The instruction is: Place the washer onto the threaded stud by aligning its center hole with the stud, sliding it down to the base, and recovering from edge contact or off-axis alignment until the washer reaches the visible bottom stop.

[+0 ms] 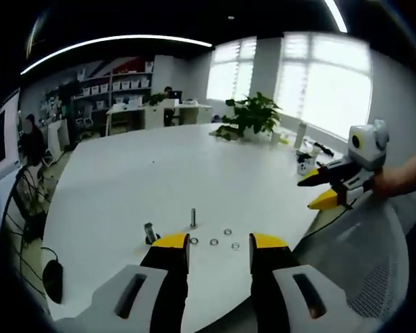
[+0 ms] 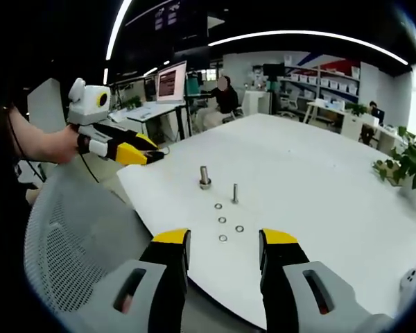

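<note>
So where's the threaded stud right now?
In the right gripper view, the stud stands upright on the white table, right of the bolt, with the washers just in front of it.

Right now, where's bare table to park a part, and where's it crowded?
Free: the wide white table beyond the threaded stud, out toward the plant. Crowded: the near edge, where four washers lie loose around the stud with a bolt beside it. Both grippers, left and right, are open there.

Threaded stud (image 2: 234, 193) upright on table; four washers (image 2: 222, 220) flat beside it.
</note>
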Tool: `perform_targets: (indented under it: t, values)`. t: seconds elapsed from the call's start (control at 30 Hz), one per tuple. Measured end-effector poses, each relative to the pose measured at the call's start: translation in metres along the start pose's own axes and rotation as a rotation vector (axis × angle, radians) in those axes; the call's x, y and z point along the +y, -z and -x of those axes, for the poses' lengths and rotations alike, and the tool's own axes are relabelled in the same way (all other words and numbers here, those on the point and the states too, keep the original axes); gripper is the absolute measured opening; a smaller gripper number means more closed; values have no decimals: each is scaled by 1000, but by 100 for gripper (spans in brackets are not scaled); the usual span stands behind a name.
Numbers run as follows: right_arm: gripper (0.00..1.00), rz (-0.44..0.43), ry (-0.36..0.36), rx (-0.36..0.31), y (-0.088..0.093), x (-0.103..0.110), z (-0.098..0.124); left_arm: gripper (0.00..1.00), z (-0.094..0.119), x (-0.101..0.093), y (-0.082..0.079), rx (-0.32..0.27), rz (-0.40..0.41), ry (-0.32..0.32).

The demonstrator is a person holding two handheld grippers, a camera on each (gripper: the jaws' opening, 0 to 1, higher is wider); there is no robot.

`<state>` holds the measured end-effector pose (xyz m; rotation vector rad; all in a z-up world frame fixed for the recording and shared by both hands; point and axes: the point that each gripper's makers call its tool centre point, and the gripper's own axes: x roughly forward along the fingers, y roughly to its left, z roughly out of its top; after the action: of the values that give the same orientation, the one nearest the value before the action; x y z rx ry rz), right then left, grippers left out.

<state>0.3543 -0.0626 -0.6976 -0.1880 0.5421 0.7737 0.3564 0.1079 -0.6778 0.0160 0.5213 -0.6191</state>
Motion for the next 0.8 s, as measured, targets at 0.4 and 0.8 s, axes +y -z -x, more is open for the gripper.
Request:
perform_targets:
  t: [0.4, 0.8]
  values:
    - [42, 3, -42, 37, 7, 9, -4, 30, -2, 0, 0, -15, -35, -18]
    - [42, 23, -72, 57, 7, 17, -8, 30, -1, 6, -1, -32, -28, -25]
